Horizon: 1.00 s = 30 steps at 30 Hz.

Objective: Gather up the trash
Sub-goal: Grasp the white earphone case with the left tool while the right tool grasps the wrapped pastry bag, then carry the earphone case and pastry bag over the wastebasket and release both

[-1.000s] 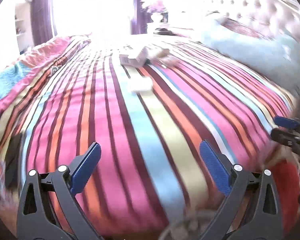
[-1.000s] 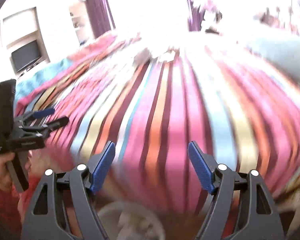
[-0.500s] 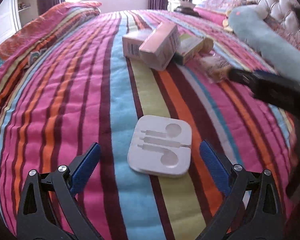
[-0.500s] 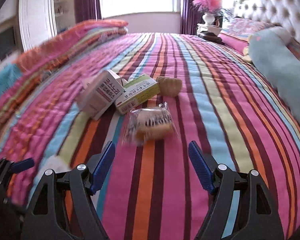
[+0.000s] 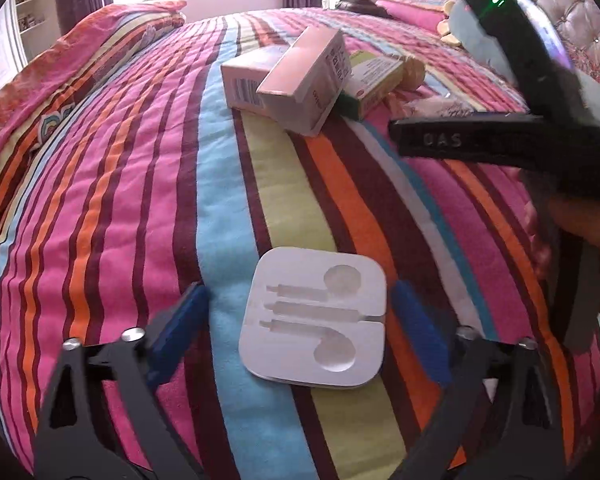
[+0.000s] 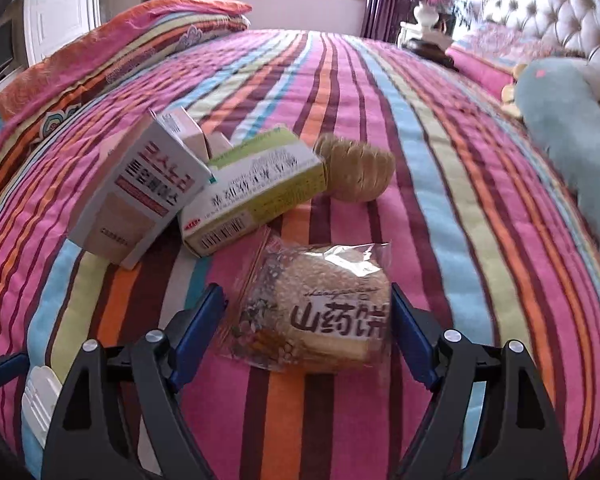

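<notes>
Both claws spread wide & empty, set to pinch from the sides: left claw (image 5: 296,322) straddles white earbud tray (image 5: 315,326) flat on striped bed (image 5: 112,184), right claw (image 6: 305,330) brackets wrapped snack cake (image 6: 320,312) just in front of medicine boxes (image 6: 188,188).

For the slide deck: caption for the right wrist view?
Open right gripper straddles a wrapped snack cake on the striped bedspread.

A striped bedspread (image 6: 440,200) covers the bed. A teal plush toy (image 6: 568,128) lies near the tufted headboard (image 6: 572,16). A vase of pink flowers (image 6: 426,0) stands beyond.
</notes>
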Each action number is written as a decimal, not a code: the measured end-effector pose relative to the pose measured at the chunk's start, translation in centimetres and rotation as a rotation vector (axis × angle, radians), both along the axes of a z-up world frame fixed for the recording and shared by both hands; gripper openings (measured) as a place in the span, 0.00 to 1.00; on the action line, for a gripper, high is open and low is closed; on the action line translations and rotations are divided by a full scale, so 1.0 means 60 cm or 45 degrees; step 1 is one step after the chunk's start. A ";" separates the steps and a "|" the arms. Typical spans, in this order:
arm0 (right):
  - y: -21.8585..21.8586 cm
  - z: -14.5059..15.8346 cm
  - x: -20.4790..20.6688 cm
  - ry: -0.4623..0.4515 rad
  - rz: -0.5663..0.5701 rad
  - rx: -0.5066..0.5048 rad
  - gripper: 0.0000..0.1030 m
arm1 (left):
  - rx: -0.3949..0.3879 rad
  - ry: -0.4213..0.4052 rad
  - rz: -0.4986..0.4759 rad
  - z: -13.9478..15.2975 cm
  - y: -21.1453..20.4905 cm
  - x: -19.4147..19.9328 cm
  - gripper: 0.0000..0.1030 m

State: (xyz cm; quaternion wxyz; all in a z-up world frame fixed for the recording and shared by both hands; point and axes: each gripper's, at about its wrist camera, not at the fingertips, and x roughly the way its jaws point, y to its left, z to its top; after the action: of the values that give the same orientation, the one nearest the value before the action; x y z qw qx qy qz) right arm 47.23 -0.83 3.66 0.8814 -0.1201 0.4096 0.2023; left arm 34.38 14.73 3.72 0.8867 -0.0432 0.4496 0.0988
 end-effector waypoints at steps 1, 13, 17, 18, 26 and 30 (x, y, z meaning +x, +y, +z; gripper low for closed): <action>-0.002 0.001 0.001 0.005 0.000 0.011 0.65 | 0.007 -0.012 -0.006 0.002 -0.002 -0.002 0.67; -0.089 0.042 -0.086 -0.041 -0.014 0.186 0.54 | -0.207 -0.126 -0.022 0.030 0.021 -0.058 0.59; -0.141 0.061 -0.157 -0.045 0.019 0.287 0.54 | -0.201 -0.203 -0.069 0.065 -0.003 -0.128 0.59; -0.153 0.065 -0.178 -0.053 0.035 0.302 0.54 | -0.201 -0.223 -0.087 0.073 -0.010 -0.150 0.59; -0.279 0.076 -0.470 -0.074 0.182 0.442 0.54 | -0.201 -0.327 -0.202 0.114 -0.104 -0.416 0.59; -0.321 0.050 -0.607 0.029 0.210 0.483 0.54 | -0.233 -0.235 -0.264 0.068 -0.164 -0.538 0.59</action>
State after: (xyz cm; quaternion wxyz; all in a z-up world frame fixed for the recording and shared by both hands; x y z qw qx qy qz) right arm 10.80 -20.07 6.63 0.8640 0.0173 0.3627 0.3488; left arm 2.08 4.91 7.78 0.9220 -0.0859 0.3755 -0.0391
